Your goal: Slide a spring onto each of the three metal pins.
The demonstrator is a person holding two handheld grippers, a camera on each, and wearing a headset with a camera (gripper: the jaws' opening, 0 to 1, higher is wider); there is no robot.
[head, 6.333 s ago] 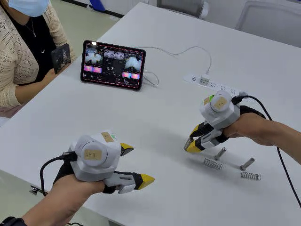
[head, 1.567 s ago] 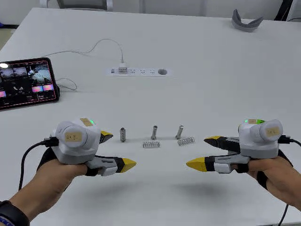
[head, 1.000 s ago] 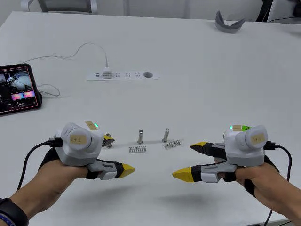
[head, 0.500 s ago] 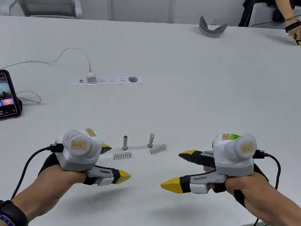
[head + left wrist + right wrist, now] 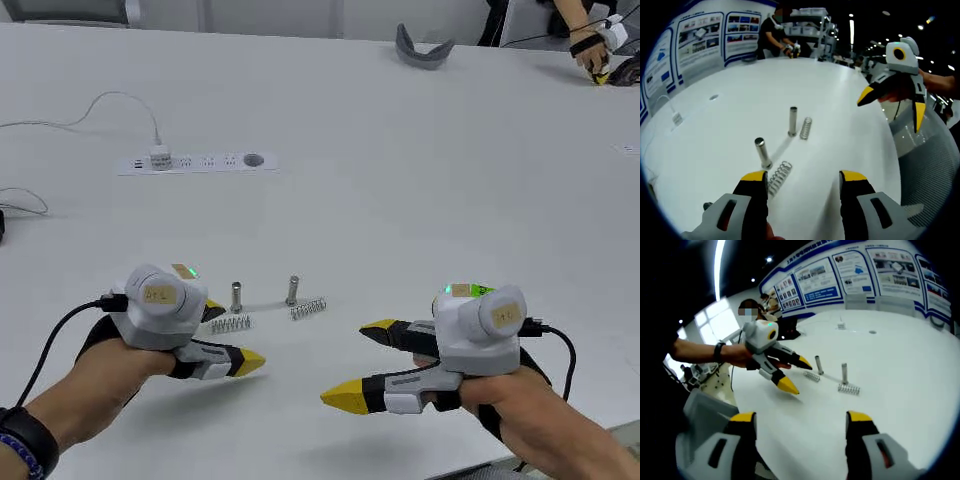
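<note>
Just beyond the wide-open left hand-held gripper (image 5: 804, 176) lies a spring (image 5: 778, 176), beside a pin (image 5: 762, 151).

Polished metal pins (image 5: 236, 296); wire springs (image 5: 231, 323) (glossy too); smooth matt table (image 5: 400, 180).

Nothing actually readable here, tbh. The left hand-held gripper (image 5: 234, 335) has a tan sticker (image 5: 158, 294) with handwriting, and the right hand-held gripper (image 5: 353, 362) has a matching sticker (image 5: 503, 314), but both scrawls are too small to make out. The wall posters (image 5: 860, 270) are just blurry print.
</note>
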